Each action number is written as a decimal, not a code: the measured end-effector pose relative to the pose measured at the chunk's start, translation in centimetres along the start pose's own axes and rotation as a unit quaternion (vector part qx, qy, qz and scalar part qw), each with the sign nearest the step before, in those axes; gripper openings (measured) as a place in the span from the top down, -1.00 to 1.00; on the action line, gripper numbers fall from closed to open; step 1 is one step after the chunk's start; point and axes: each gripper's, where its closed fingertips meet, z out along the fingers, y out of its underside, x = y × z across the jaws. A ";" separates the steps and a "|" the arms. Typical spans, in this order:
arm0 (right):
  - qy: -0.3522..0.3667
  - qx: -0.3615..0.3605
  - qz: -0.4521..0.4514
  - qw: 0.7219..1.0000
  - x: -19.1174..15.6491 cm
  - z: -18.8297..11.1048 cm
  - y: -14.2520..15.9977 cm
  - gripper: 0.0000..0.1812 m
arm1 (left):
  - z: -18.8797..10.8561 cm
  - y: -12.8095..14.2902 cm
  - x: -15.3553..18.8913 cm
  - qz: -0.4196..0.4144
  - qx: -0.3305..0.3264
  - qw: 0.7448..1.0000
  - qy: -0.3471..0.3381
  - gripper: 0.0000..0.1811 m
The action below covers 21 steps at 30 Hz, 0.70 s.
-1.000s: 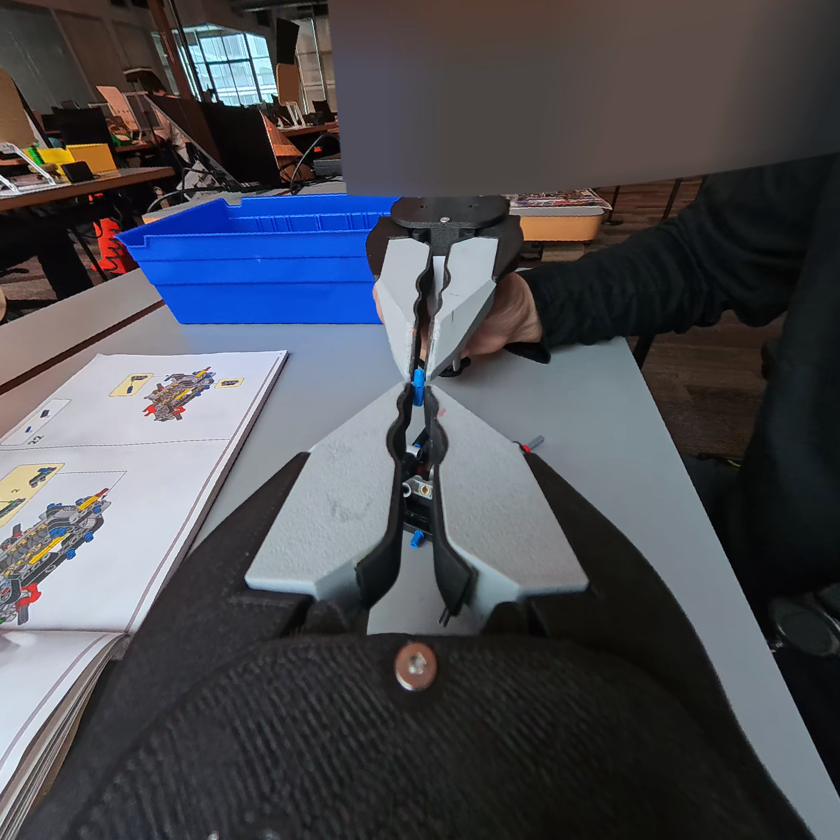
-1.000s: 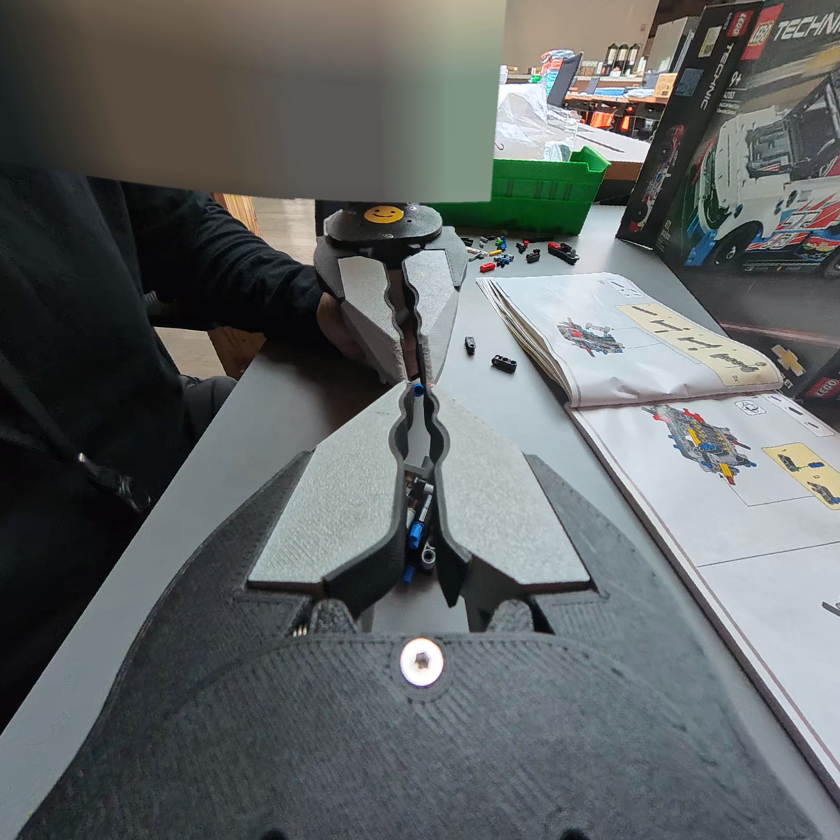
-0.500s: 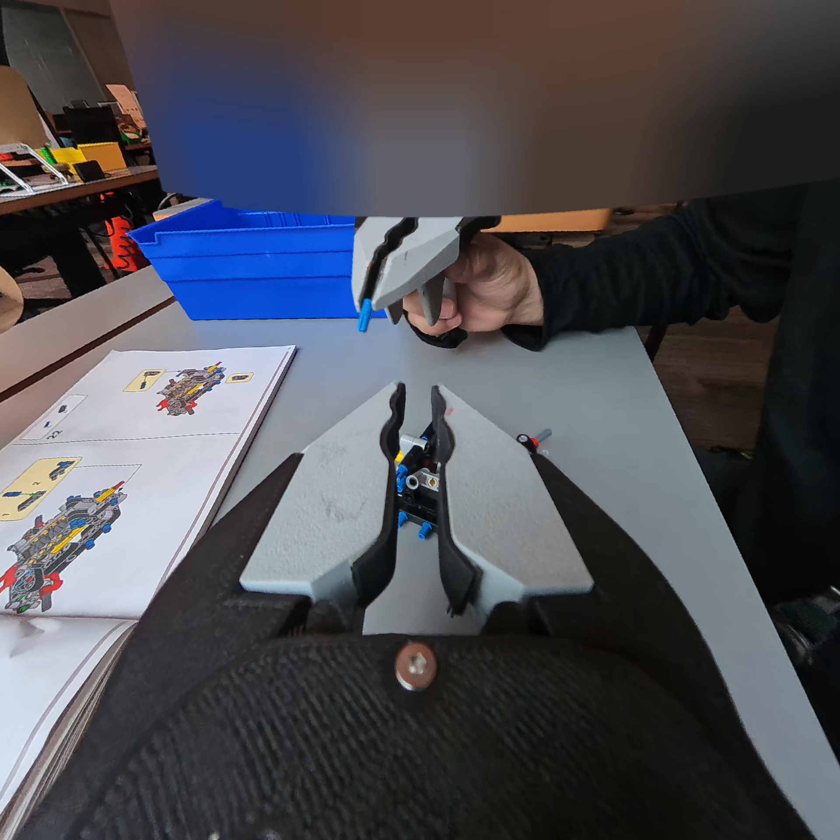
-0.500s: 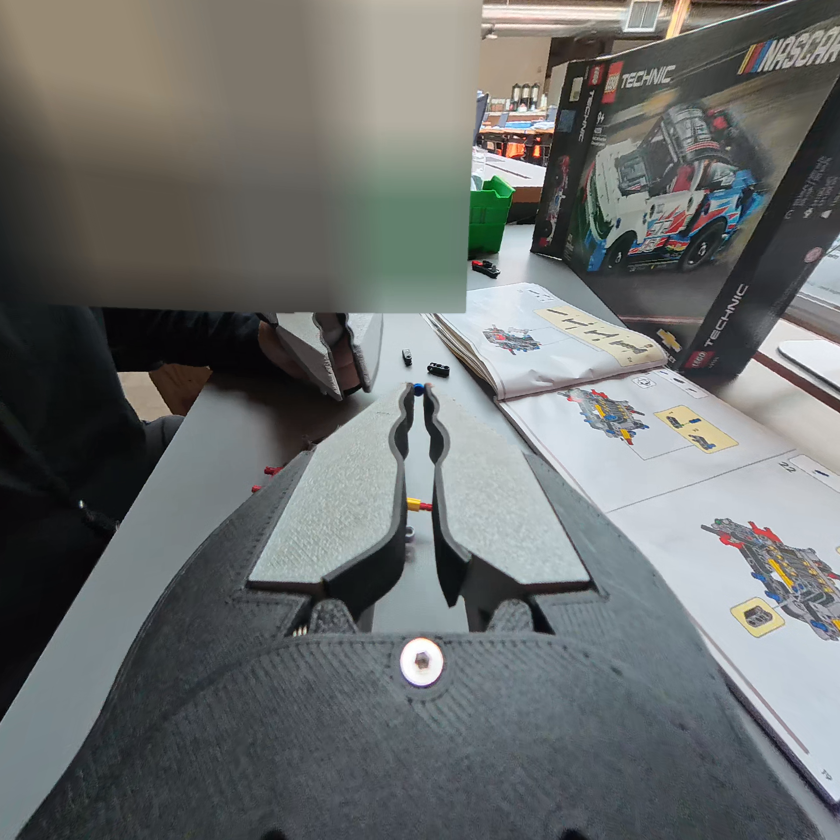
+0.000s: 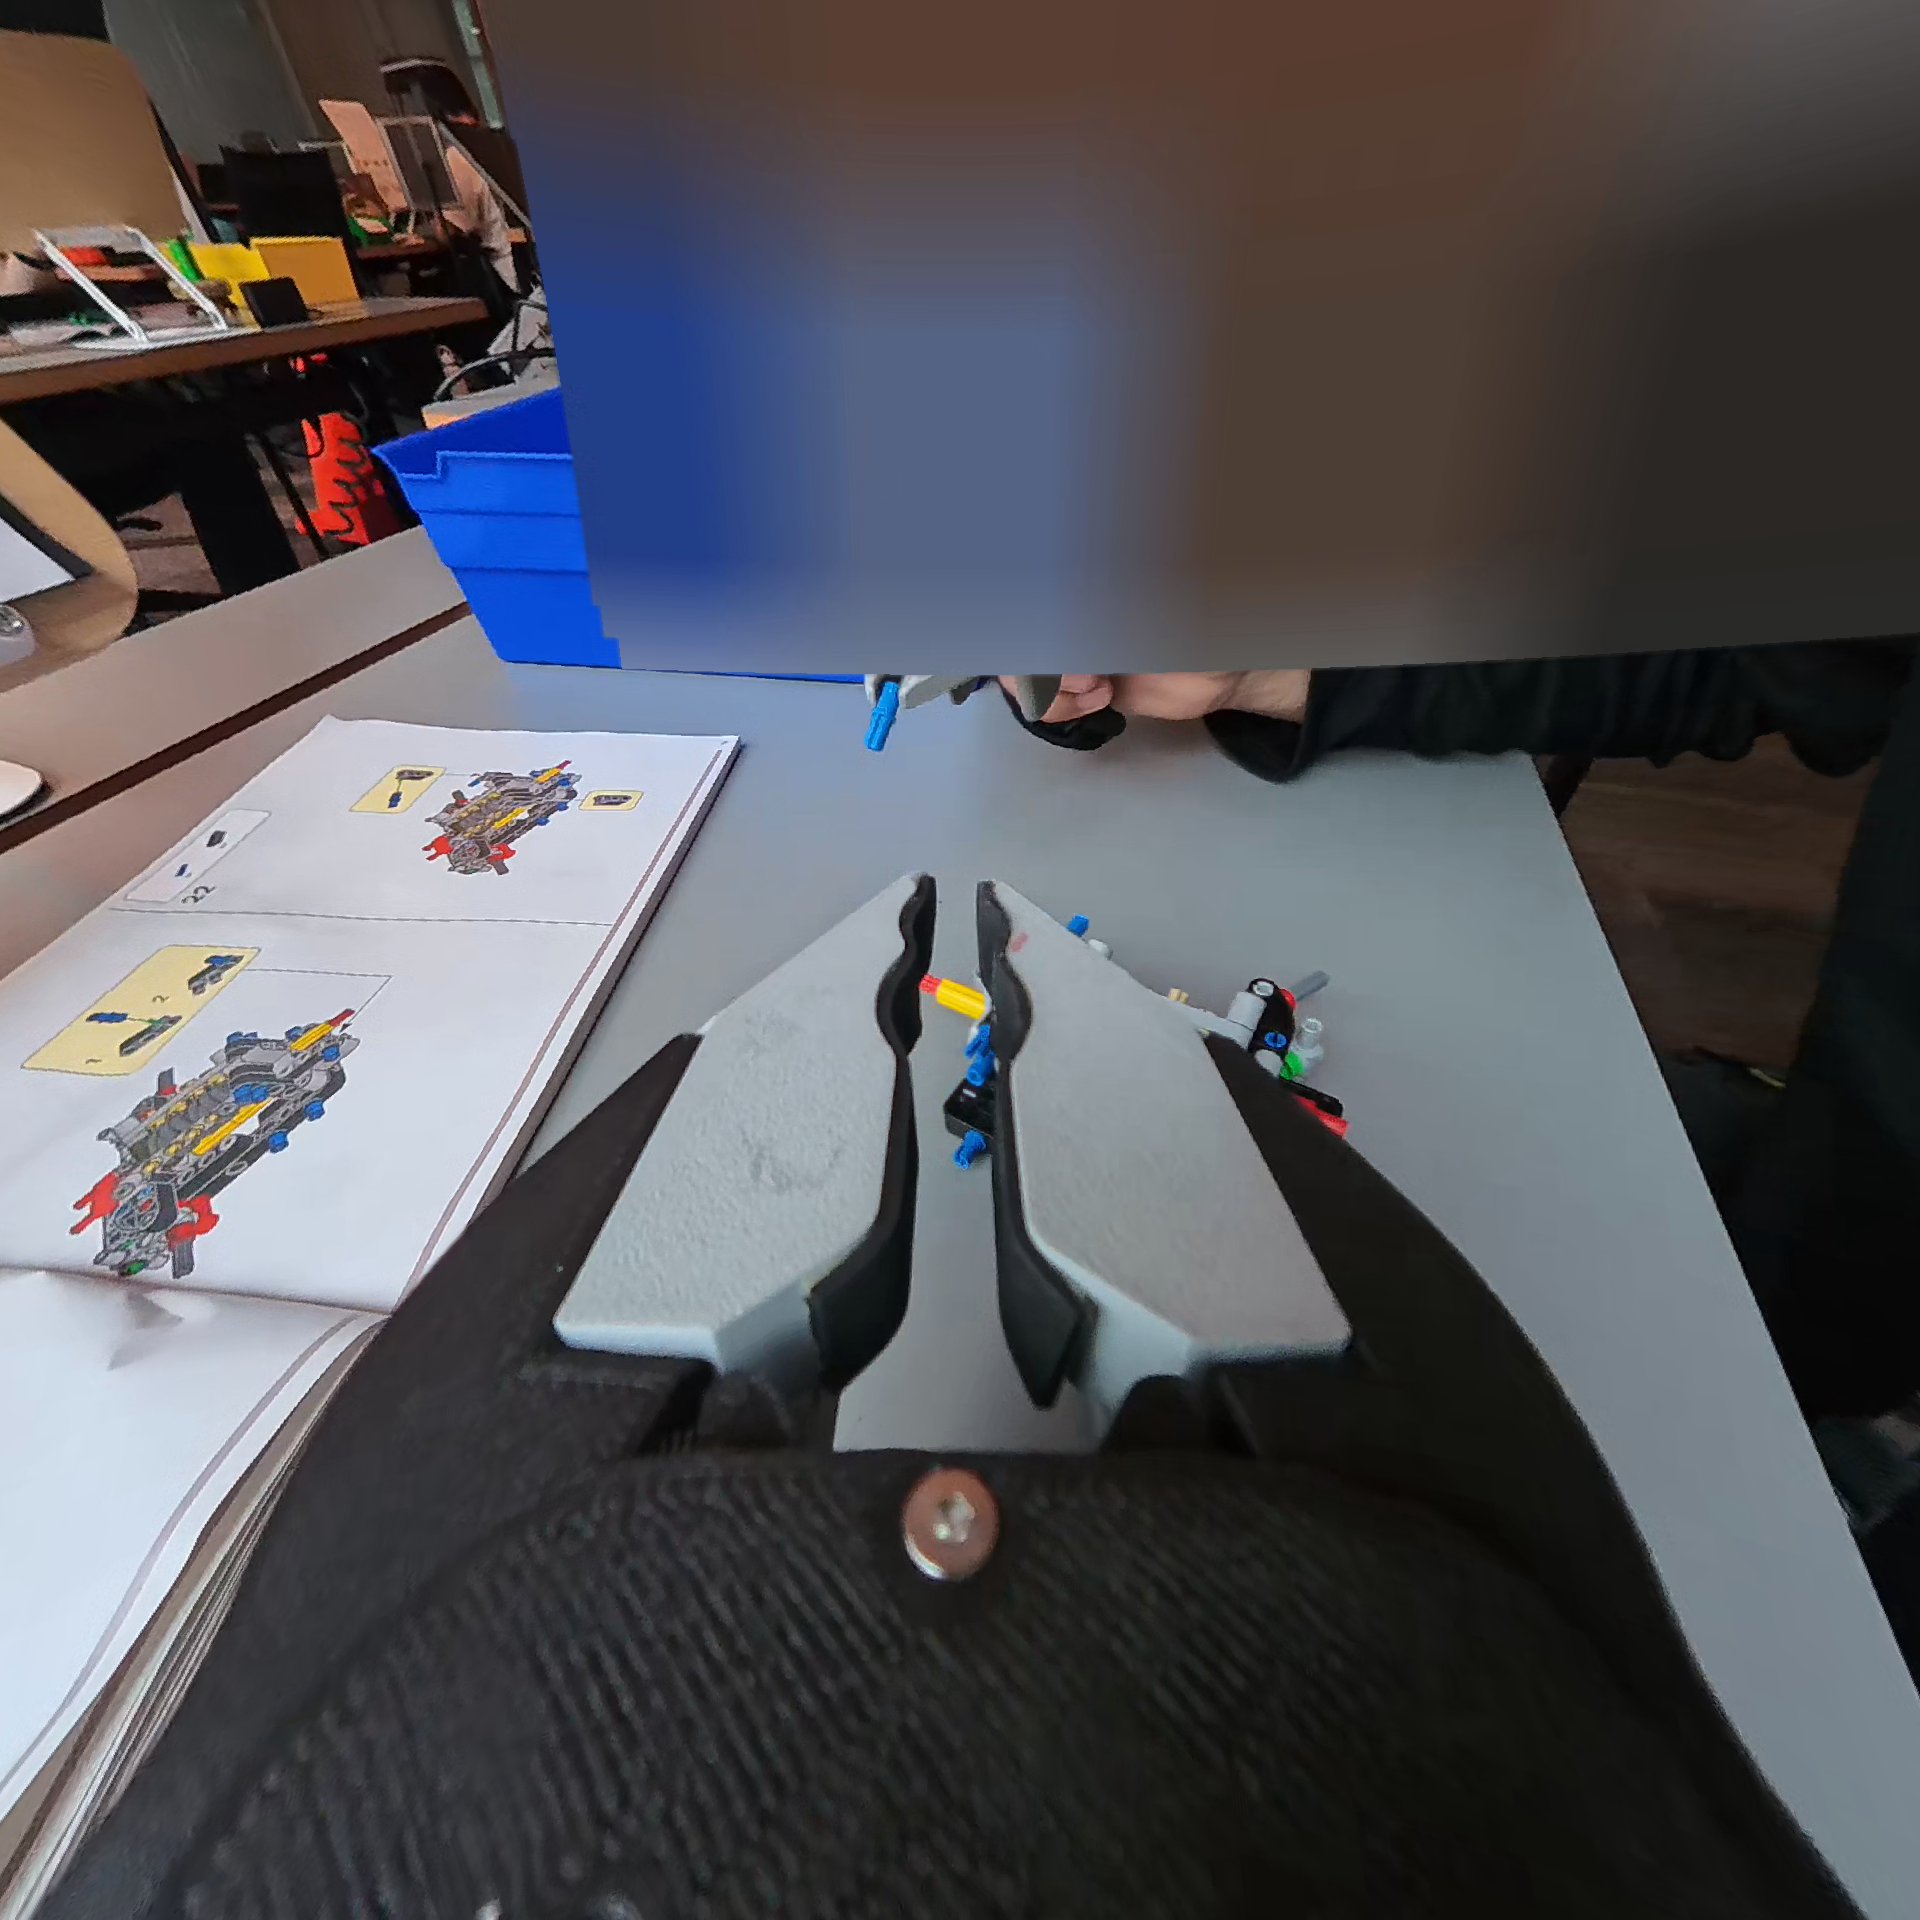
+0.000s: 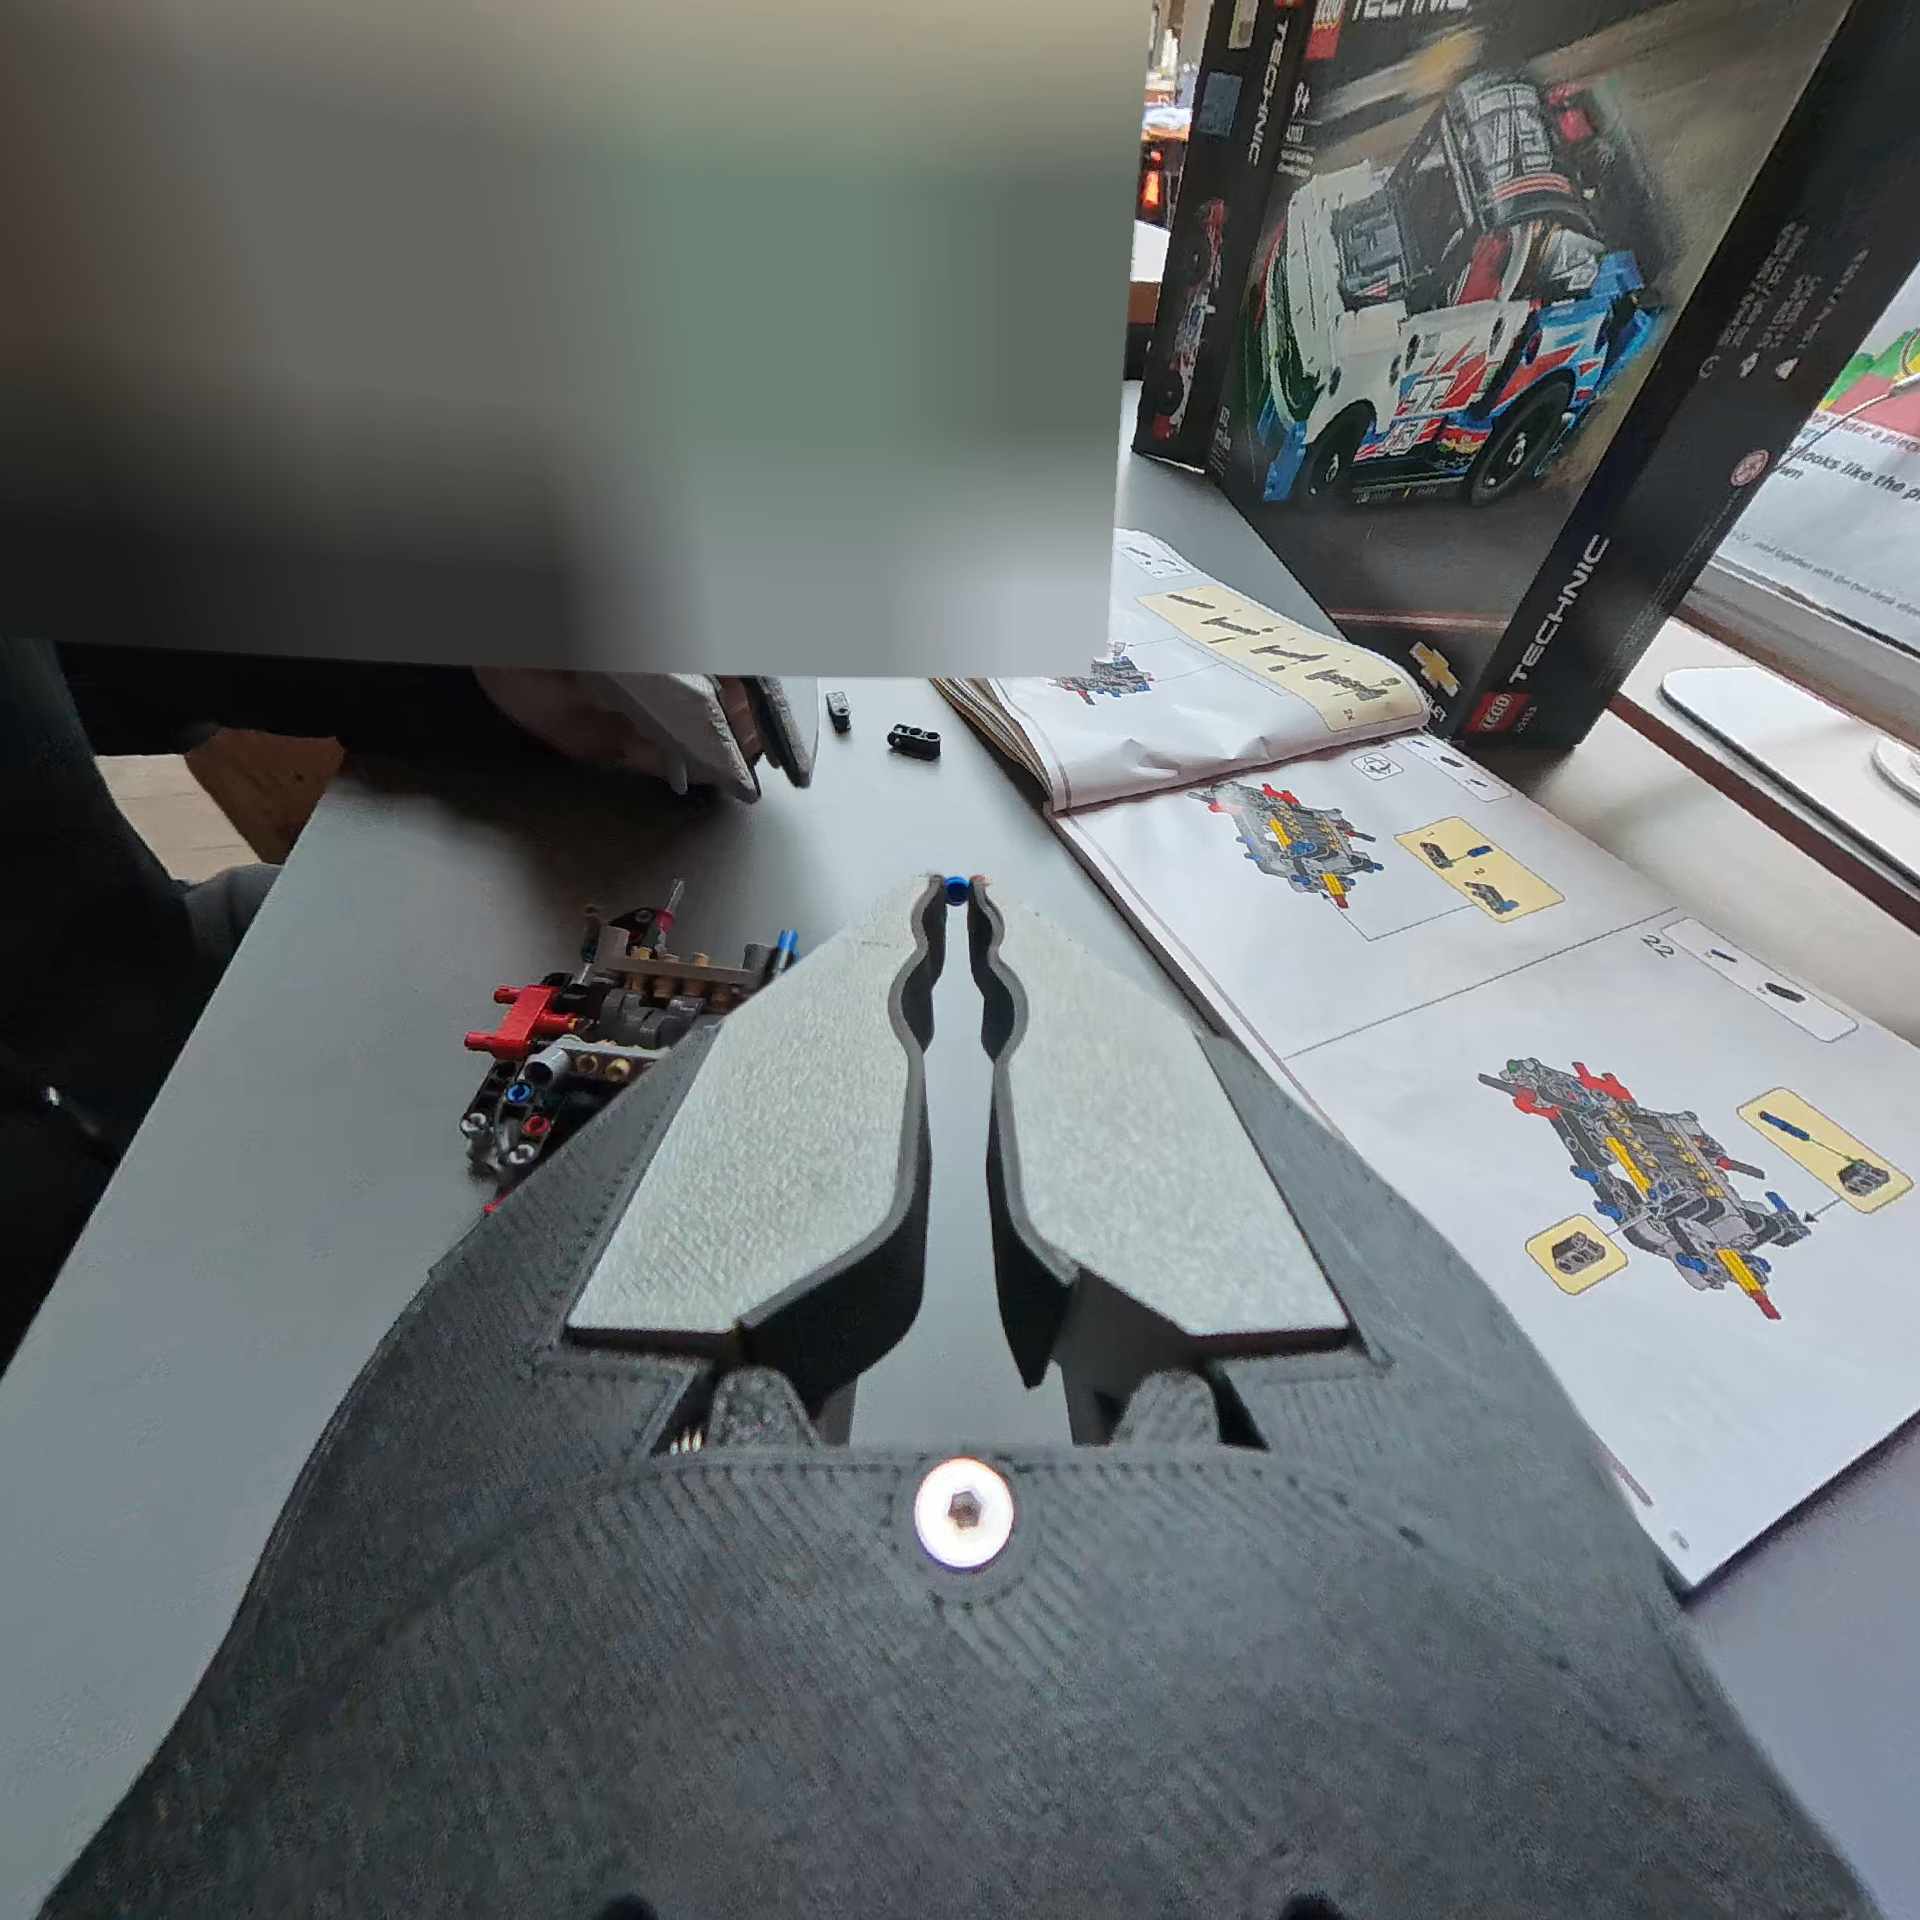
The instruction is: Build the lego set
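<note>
The left tongs (image 5: pixel 956 894) hung over the grey bench (image 5: pixel 1403 862) with a narrow gap between the fingers and nothing gripped. Directly beneath them, on the bench, lay the part-built lego model (image 5: pixel 1262 1023), its yellow axle (image 5: pixel 961 995) showing through the gap. The right tongs (image 6: pixel 956 886) were closed on a small blue pin (image 6: pixel 955 886) pinched at the very tips. The open instruction booklet (image 6: pixel 1455 987) lay beside them. Farther off, two loose black pieces (image 6: pixel 914 738) rested on the bench, and the set's box (image 6: pixel 1507 312) stood upright behind the booklet. At the far edge sat a blue bin (image 5: pixel 499 540); its contents could not be seen. A second earlier the two tongs met tip to tip over the model, with the pin between them; since then the right tongs had drawn away with the pin, and the model showed to its left instead of under it.
</note>
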 end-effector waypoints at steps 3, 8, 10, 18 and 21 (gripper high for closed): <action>0.002 -0.015 0.002 1.000 0.3 -0.1 0.5 1.00 | -0.1 0.0 -0.4 -0.007 -0.001 1.000 -0.010 0.95; -0.002 -0.029 0.008 1.000 0.4 -0.4 0.9 1.00 | 0.0 0.3 -0.4 -0.002 -0.009 1.000 -0.015 0.95; -0.003 -0.035 0.004 0.999 0.4 -0.3 1.1 1.00 | 0.1 0.3 -0.4 -0.002 -0.010 1.000 -0.015 0.96; -0.048 -0.062 0.001 0.997 -1.2 0.4 2.1 1.00 | 0.0 0.2 -0.7 -0.013 -0.007 1.000 -0.014 0.96; -0.059 -0.072 -0.007 0.996 -1.8 0.6 2.4 1.00 | 0.0 0.3 -0.6 -0.011 -0.008 1.000 -0.013 0.96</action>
